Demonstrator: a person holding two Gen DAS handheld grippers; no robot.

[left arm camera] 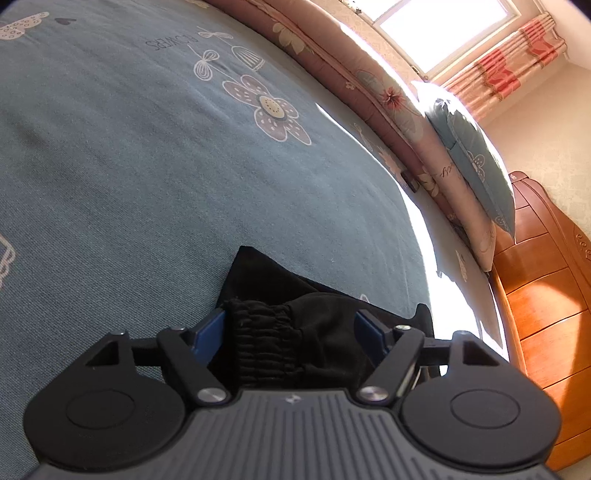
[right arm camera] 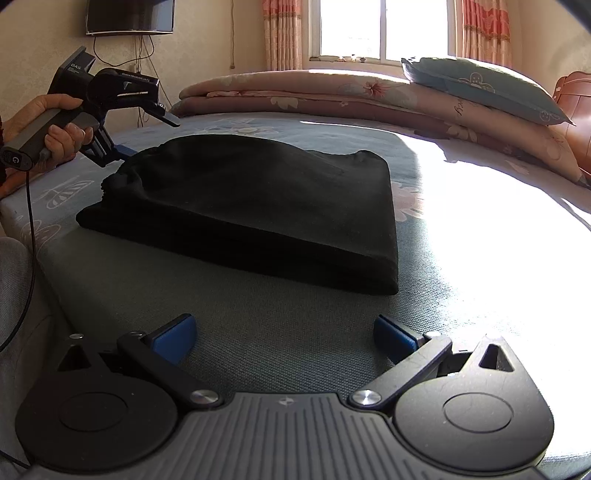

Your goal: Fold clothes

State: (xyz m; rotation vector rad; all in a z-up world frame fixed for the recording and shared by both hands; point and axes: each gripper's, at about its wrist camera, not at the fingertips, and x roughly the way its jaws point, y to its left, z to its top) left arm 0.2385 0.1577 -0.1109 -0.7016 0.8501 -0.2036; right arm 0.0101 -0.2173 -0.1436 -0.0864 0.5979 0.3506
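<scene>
I have the bed (right arm camera: pixel 461 258) filling most of both views, its blue-grey flowered sheet lit hard by sun at 3 o'clock in the right wrist view, with a folded pink quilt (right arm camera: pixel 332 92) and a blue pillow (right arm camera: pixel 480 88) stacked along its far edge at 12 to 2 o'clock under the window (right arm camera: pixel 384 29). The black garment (right arm camera: pixel 251 210) lies folded flat at the centre of the bed, its gathered elastic end pointing to 9 o'clock. My left tongs (left arm camera: pixel 291 328) sit at that end: the bunched elastic is between the blue pads (left arm camera: pixel 212 328), which stand partly apart, and I cannot tell whether they press on the cloth. In the right wrist view a hand (right arm camera: pixel 51 125) holds that tool at 10 o'clock. My right tongs (right arm camera: pixel 284 332) are wide apart and empty, over bare sheet at 6 o'clock, just short of the garment's near edge
</scene>
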